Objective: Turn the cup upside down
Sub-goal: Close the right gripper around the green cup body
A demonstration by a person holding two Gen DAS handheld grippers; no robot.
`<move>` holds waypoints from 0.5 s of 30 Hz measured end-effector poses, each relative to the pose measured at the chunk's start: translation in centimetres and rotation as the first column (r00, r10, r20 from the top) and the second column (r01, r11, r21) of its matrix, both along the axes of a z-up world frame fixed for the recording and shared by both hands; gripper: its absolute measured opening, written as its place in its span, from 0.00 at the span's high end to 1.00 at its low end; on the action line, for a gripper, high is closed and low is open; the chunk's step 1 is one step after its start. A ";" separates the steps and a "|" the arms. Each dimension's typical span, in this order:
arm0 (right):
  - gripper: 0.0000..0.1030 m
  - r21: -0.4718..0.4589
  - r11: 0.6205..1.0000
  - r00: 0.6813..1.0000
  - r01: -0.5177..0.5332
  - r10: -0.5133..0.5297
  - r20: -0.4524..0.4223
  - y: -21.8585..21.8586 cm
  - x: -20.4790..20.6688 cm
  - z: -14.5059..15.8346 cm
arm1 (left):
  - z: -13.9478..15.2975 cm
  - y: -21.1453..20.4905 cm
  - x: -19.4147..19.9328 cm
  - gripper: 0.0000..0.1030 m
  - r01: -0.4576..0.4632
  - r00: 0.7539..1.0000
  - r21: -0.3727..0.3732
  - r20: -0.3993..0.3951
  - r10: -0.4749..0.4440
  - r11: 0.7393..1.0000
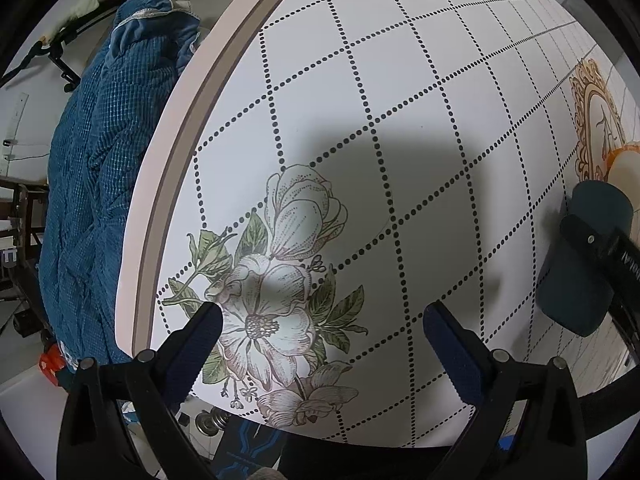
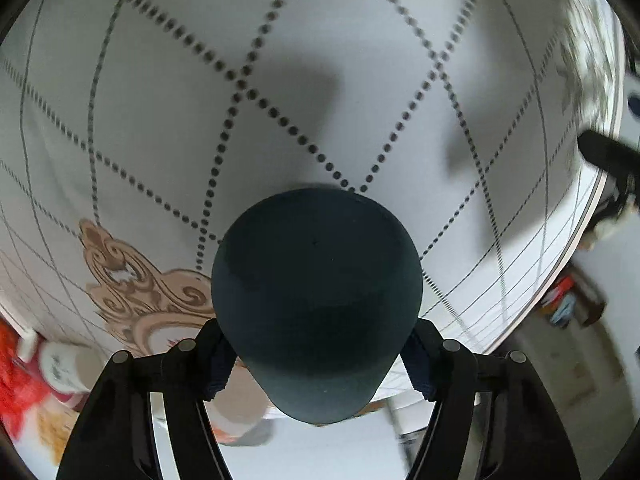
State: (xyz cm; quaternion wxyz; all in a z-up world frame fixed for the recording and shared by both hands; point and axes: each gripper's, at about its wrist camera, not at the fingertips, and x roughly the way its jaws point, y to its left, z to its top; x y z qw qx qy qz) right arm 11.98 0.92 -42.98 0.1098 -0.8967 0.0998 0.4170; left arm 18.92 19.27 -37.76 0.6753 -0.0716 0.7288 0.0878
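A dark teal cup (image 2: 316, 304) fills the lower middle of the right wrist view. My right gripper (image 2: 320, 356) is shut on it, with a pad pressed against each side. Only the cup's smooth outer wall shows; its mouth is hidden. The cup (image 1: 576, 280) also appears at the right edge of the left wrist view, tilted just above the tablecloth, with one black finger (image 1: 592, 238) of the right gripper across it. My left gripper (image 1: 322, 316) points down over the flower print (image 1: 276, 280), open with nothing between its fingers.
The round table (image 1: 400, 80) carries a white cloth with dotted diamonds. A pale cup (image 1: 626, 164) stands behind the teal one, and white-and-red mugs (image 2: 68, 364) stand at lower left. A blue quilt (image 1: 108, 160) lies past the table's edge (image 1: 168, 168).
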 end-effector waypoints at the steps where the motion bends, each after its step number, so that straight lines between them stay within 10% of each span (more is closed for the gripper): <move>1: 0.30 0.004 0.999 0.999 0.047 -0.046 -0.006 0.3 0.1 0.0 | 0.0 0.0 0.1 0.00 0.001 1.000 0.001 0.000 -0.001 1.000; 5: 0.30 0.042 0.965 0.966 0.260 -0.260 -0.016 1.9 1.2 0.5 | 0.5 0.0 0.2 0.00 0.006 1.000 0.013 0.009 -0.006 1.000; 9: 0.30 0.060 0.850 0.852 0.523 -0.521 -0.044 3.3 3.0 1.2 | 1.0 0.1 0.3 0.00 0.010 1.000 0.023 0.021 -0.010 1.000; 15: 0.30 0.046 0.464 0.467 0.884 -0.881 -0.081 4.1 7.4 2.1 | 1.9 -0.3 0.6 0.00 0.025 0.999 0.033 0.035 -0.026 0.999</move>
